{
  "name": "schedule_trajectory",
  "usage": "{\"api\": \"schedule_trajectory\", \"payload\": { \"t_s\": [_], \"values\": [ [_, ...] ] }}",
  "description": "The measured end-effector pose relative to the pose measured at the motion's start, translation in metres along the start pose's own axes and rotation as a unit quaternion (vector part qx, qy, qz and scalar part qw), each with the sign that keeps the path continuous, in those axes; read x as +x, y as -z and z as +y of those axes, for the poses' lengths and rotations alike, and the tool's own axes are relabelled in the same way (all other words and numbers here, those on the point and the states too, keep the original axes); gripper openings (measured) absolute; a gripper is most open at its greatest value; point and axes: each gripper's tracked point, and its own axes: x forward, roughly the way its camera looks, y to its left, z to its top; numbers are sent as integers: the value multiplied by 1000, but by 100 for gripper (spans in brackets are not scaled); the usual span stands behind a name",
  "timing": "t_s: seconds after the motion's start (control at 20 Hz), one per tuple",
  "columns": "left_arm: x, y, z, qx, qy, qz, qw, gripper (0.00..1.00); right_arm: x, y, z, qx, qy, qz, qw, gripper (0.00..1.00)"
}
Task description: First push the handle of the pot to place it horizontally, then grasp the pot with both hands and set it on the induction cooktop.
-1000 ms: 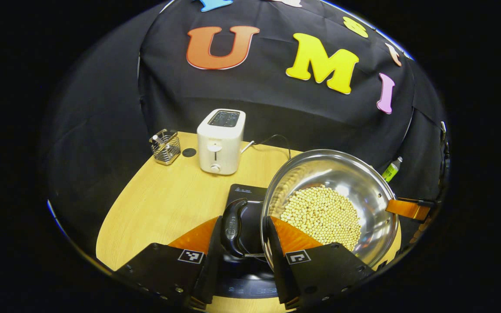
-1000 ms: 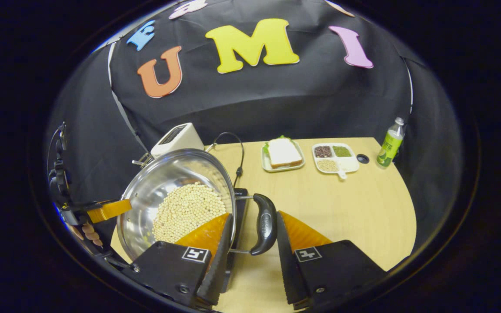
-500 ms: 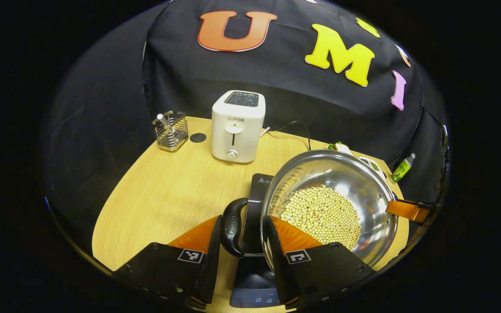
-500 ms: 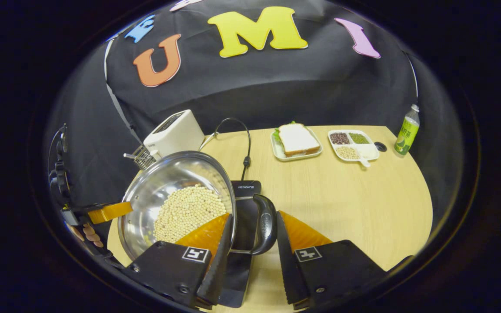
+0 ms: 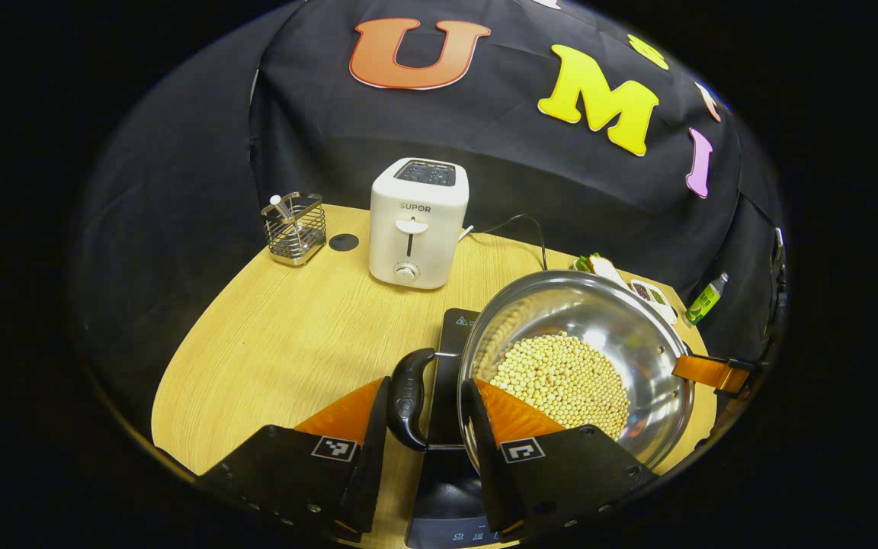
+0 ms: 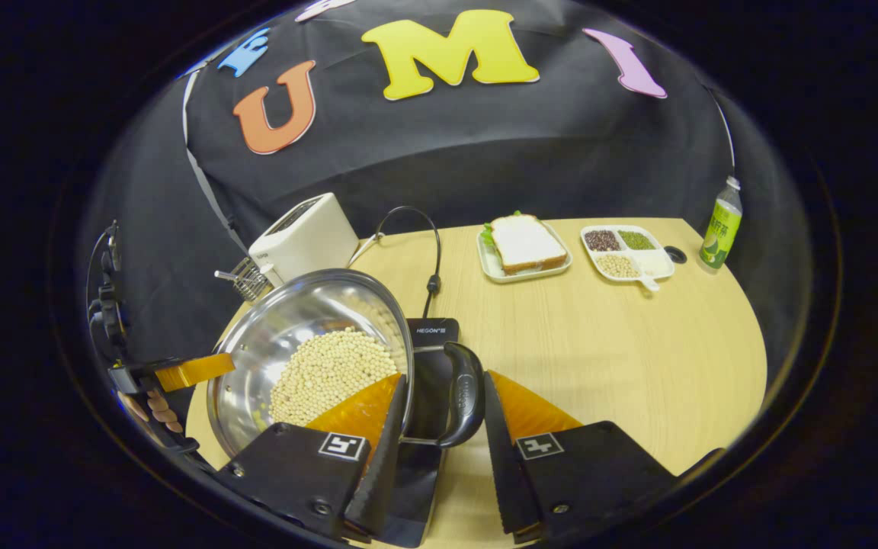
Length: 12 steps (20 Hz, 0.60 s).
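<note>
Straddling one black side handle (image 5: 408, 398), the left gripper (image 5: 424, 450) has an orange finger on each side of it, the inner finger reaching inside the pot (image 5: 637, 358). The right gripper (image 6: 439, 457) is placed the same way on the opposite handle (image 6: 466, 393). A gap shows between fingers and grip in both views, so I cannot tell whether either pair of jaws truly presses the handle or only brackets it.

Both handles lie level, so the pushing step looks done. The pot, holding pale beans (image 5: 561, 377), appears to hang above the cooktop (image 6: 431, 335), whose black slab shows beneath and beyond it on the table (image 6: 637, 343). By my reading the carry is nearly over: what remains is lowering the pot squarely onto the plate and letting go. Whether its base already touches is hidden.

Farther back stand a toaster (image 5: 418, 221) with its cord (image 6: 431, 252), a wire basket (image 5: 294, 227), a sandwich plate (image 6: 524, 245), a divided dish (image 6: 626, 253) and a green bottle (image 6: 719, 225).
</note>
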Motion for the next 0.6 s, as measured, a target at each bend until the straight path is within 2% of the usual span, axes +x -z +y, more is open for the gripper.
{"api": "schedule_trajectory", "payload": {
  "t_s": [0.25,0.3,0.35,0.4,0.45,0.5,0.55,0.6],
  "values": [
    [1,-2,-2,5,-2,-11,1000,53,5,6,-4,25,-12,0,1000,58],
    [0,-3,-2,6,-1,-12,1000,43,6,4,-4,31,-16,-5,999,58],
    [0,-3,-3,6,-2,-14,1000,43,6,4,-4,35,-19,-8,999,57],
    [-2,-2,-3,10,-1,-16,1000,54,6,4,-5,35,-21,-12,999,57],
    [-3,-3,-3,12,1,-21,1000,53,6,3,-5,34,-22,-15,999,58],
    [-3,-3,-3,9,0,-26,1000,46,5,3,-7,34,-22,-19,999,61],
    [-6,-9,0,6,-5,-41,999,58,3,-3,-8,32,-21,-34,999,63],
    [-8,-16,0,5,-8,-59,998,63,-2,-10,-11,26,-15,-51,998,64]
  ]
}}
